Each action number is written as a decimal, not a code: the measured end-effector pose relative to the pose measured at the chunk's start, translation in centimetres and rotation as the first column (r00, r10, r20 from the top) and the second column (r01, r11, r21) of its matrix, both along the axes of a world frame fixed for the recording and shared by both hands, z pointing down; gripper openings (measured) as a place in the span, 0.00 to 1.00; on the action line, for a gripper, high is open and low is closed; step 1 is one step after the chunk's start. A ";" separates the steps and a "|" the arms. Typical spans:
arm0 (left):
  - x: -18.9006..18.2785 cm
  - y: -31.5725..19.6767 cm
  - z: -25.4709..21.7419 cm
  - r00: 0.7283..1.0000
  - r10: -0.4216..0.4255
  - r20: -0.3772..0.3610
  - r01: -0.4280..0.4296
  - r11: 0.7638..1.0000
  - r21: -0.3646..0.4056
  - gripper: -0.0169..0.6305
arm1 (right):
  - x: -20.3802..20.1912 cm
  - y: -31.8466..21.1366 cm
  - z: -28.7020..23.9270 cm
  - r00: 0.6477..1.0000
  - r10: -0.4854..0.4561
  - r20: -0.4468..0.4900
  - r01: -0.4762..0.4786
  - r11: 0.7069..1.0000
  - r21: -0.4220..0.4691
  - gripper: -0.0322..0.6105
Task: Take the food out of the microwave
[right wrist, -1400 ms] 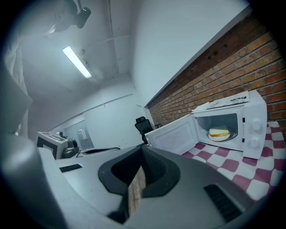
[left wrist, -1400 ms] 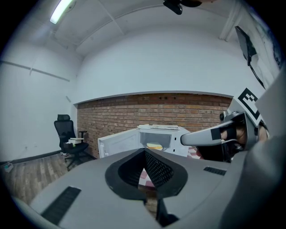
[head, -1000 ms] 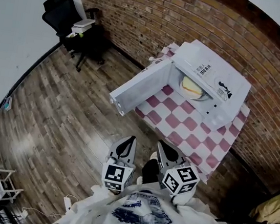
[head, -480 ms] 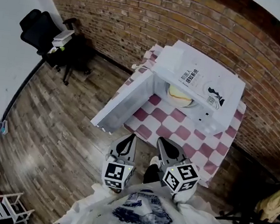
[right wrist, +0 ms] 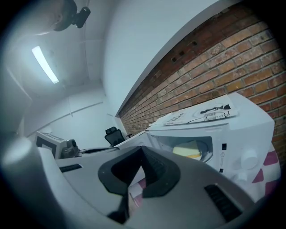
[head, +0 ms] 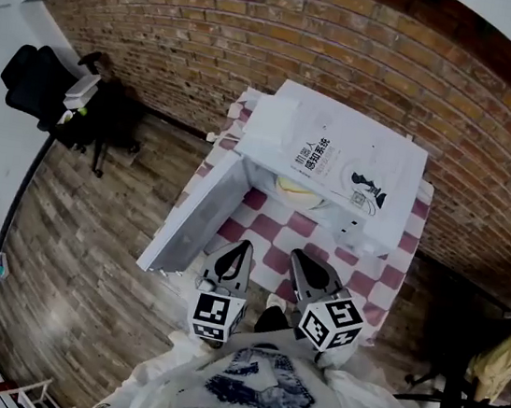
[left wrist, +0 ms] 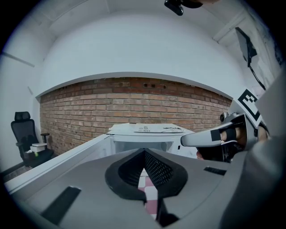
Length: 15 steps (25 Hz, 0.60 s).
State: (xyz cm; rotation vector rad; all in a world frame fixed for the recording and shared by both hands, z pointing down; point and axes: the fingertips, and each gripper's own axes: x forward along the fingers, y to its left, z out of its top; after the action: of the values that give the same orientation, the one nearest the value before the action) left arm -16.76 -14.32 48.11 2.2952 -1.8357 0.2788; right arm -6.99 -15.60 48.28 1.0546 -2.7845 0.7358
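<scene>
Close in front of the person's chest, the left gripper [head: 241, 246] and the right gripper [head: 297, 255] sit side by side, near each other but apart, each topped by a cube of black-and-white square markers. Both point almost level toward the near edge of the table [head: 393, 284]. Each gripper has its dark, mesh-textured pads brought together at the tips, with nothing between them. A red-and-white checked cloth [head: 321, 241] covers the table, which stands against a rough brick wall [head: 261, 29]. Toward the table's back edge sits a boxy white microwave [head: 338, 153] with a smooth shell and a printed sheet lying flat on top. Its door [head: 192, 218] hangs wide open past the table's left edge, over the wood-plank floor [head: 70, 248]. The food [head: 297, 188], pale yellow and rounded, lies inside the microwave, well apart from both grippers.
</scene>
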 end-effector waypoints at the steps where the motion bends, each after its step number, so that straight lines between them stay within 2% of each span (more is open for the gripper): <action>1: 0.2 -0.6 0.1 1.000 0.007 0.001 -0.007 1.000 -0.001 0.04 | 0.2 -0.5 0.0 1.000 0.006 -0.001 -0.006 1.000 0.000 0.07; 15: 3.5 -5.5 0.6 0.995 0.093 -0.024 -0.094 0.995 -0.016 0.04 | 3.7 -4.3 -0.2 0.996 0.088 0.007 -0.088 0.996 0.017 0.07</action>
State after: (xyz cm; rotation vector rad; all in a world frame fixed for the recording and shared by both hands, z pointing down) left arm -13.23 -19.79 48.70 2.3662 -1.7113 0.2800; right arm -3.28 -19.93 48.11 1.1873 -2.7695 0.7269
